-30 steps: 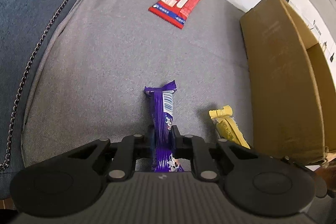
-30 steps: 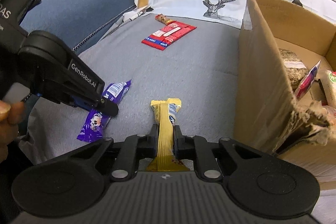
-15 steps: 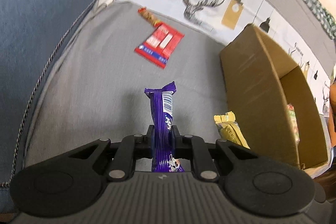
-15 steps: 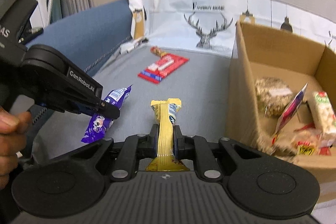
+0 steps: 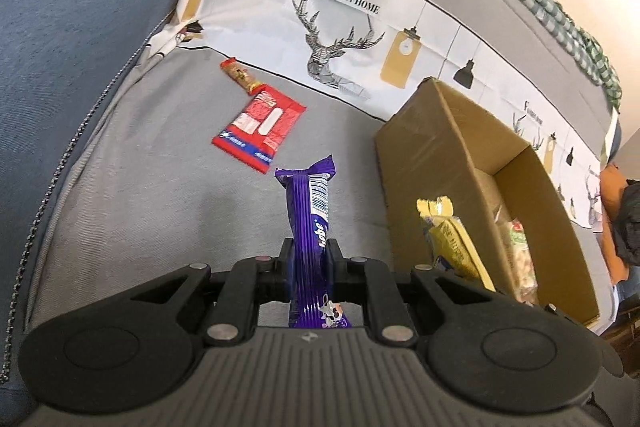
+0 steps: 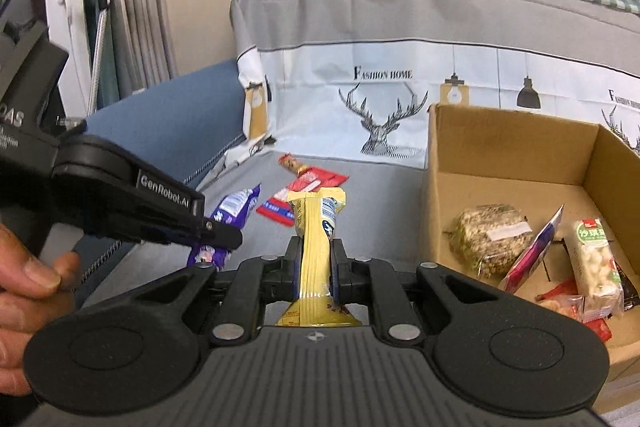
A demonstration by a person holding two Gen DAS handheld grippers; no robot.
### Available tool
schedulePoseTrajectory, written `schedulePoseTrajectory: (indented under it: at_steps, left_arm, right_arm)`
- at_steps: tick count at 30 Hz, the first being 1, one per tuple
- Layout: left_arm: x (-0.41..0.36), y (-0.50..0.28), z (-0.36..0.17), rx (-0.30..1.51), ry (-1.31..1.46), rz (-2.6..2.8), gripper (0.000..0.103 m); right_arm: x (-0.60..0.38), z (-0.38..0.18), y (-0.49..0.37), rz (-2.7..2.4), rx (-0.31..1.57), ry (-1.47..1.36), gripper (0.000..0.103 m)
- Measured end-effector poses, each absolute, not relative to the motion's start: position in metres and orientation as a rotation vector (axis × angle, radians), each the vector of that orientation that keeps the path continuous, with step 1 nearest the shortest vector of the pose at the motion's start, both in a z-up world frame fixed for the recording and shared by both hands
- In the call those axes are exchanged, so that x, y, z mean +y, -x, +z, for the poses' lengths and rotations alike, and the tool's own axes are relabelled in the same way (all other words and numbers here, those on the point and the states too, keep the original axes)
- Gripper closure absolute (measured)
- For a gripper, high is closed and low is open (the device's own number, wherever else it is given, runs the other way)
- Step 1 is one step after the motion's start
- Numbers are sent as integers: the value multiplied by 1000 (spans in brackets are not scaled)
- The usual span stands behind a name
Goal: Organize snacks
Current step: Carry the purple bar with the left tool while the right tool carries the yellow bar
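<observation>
Two black hand-held grippers, the left (image 5: pixel 310 253) and the right (image 6: pixel 316 253), each clamp one snack: one purple foil-wrapped bar (image 5: pixel 310 211), one yellow foil-wrapped bar (image 6: pixel 316 227). Two snacks lie on the grey sofa seat: one flat red packet (image 5: pixel 260 127), one small brown-and-red bar (image 5: pixel 240 75). One open brown cardboard box (image 6: pixel 516 151) holds several wrapped snacks.

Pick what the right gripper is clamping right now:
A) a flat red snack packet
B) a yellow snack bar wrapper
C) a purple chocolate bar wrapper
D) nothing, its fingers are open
B: in the right wrist view, the right gripper is shut on the yellow snack bar wrapper, which sticks up between its fingers beside the open brown cardboard box.
</observation>
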State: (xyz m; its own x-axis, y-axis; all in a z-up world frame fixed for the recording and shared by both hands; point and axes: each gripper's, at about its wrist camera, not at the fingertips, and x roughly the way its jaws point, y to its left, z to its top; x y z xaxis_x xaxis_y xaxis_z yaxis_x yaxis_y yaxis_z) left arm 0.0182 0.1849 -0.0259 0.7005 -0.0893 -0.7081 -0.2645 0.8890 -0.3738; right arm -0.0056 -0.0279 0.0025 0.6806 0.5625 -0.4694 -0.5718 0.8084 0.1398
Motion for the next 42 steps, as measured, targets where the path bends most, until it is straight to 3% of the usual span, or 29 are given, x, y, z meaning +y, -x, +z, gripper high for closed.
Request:
schedulePoseTrajectory:
  at_steps: [25,42]
  left_arm:
    - [152,-25,0,631,480,53,88]
    - [131,-38,0,611,463,10,88]
  right_arm:
    - [-71,20,-18,573,410,-160,89]
    - [-102,25,-35,491,365,-213,89]
